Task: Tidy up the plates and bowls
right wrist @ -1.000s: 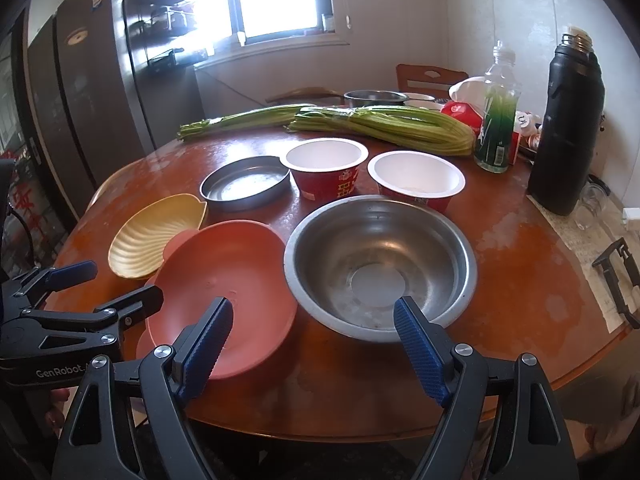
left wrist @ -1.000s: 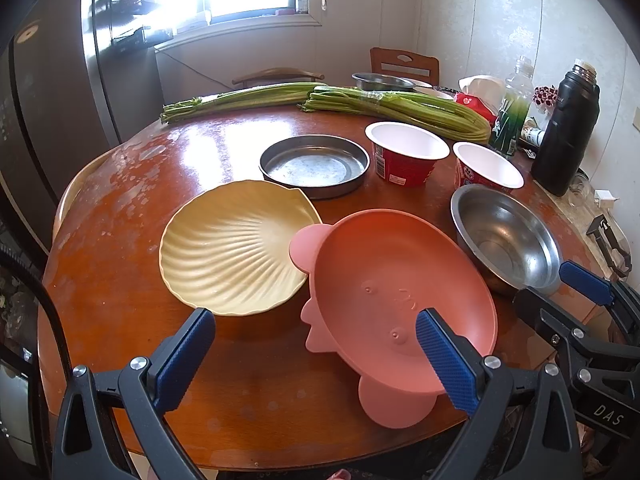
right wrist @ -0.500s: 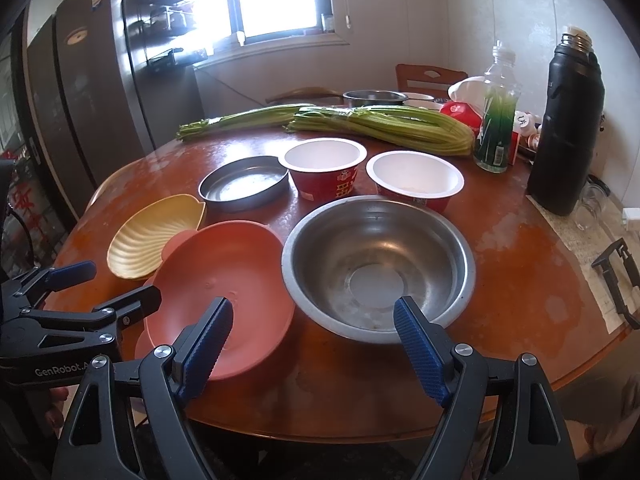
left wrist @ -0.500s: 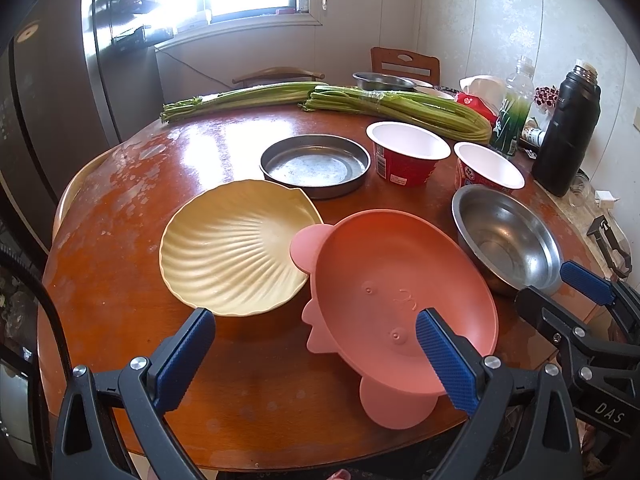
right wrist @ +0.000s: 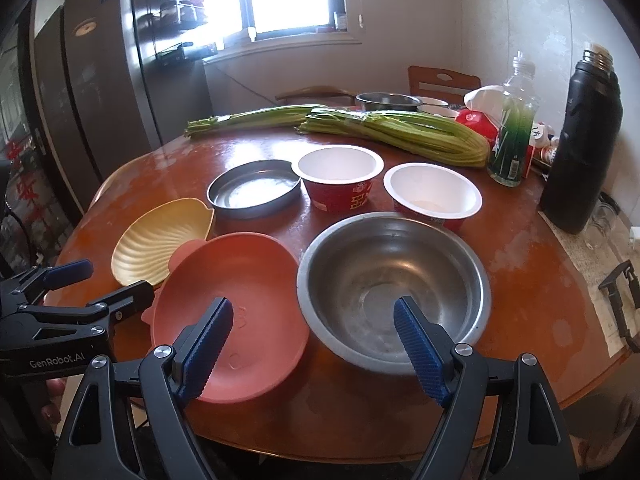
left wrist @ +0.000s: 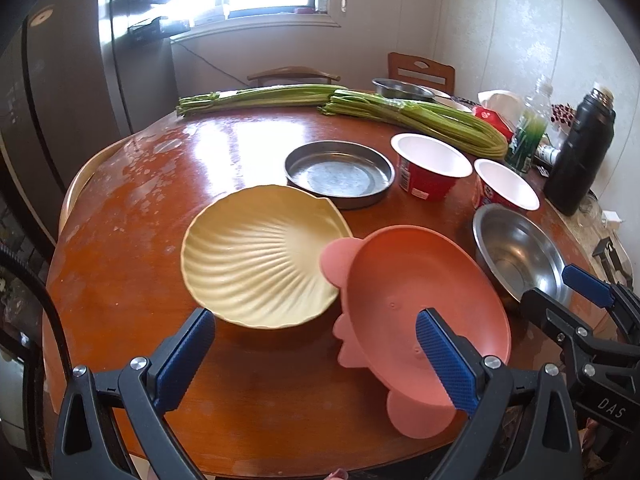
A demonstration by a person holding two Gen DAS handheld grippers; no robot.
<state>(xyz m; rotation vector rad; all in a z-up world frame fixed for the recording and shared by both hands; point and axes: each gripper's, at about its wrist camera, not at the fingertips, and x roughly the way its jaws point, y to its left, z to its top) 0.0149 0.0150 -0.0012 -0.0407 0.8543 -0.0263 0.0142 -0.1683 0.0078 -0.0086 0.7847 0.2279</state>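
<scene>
Barely anything has shifted over the last second: both claws, left claw [left wrist: 314, 348] and right claw [right wrist: 314, 346], still hang apart and empty at six o'clock of the tabletop [left wrist: 132, 216]. Pink plate [left wrist: 424, 296], yellow shell plate [left wrist: 260, 252] and steel bowl [right wrist: 394, 284] lie untouched, so sorting hasn't begun.

We see a round wooden counter [right wrist: 532, 312] bearing a steel bowl [right wrist: 394, 292] at six o'clock and celery bundles [right wrist: 400, 130] at twelve.
</scene>
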